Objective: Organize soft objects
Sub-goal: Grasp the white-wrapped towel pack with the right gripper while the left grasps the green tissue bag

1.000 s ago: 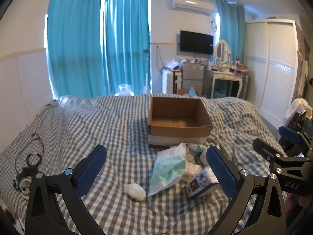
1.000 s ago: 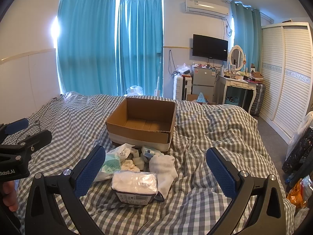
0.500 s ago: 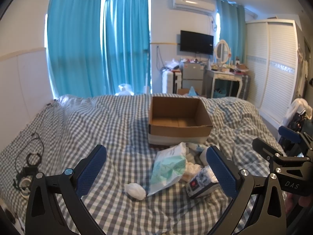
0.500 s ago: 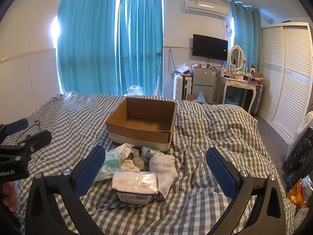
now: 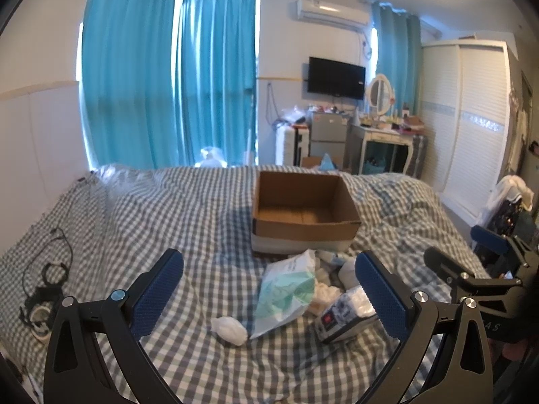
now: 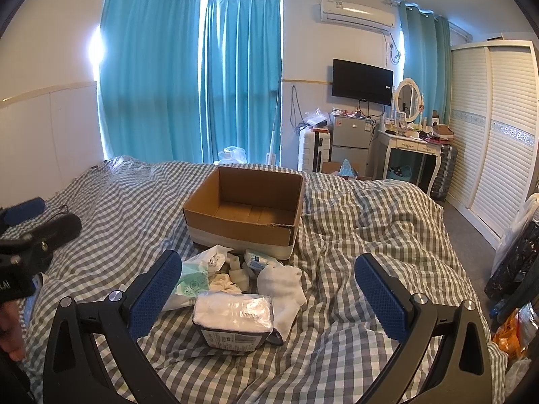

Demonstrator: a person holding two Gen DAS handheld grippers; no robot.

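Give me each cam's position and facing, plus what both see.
Left wrist: on the left gripper, facing across the bed to the box; right gripper at right edge.
Right wrist: on the right gripper, facing the same way; left gripper at left edge.
Shared: box, the pile, curtains, TV.

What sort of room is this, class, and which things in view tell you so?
Most likely a bedroom in a home. A bed with a checked cover fills the foreground, a dressing table with an oval mirror stands at the far wall, and a slatted wardrobe lines the right side.
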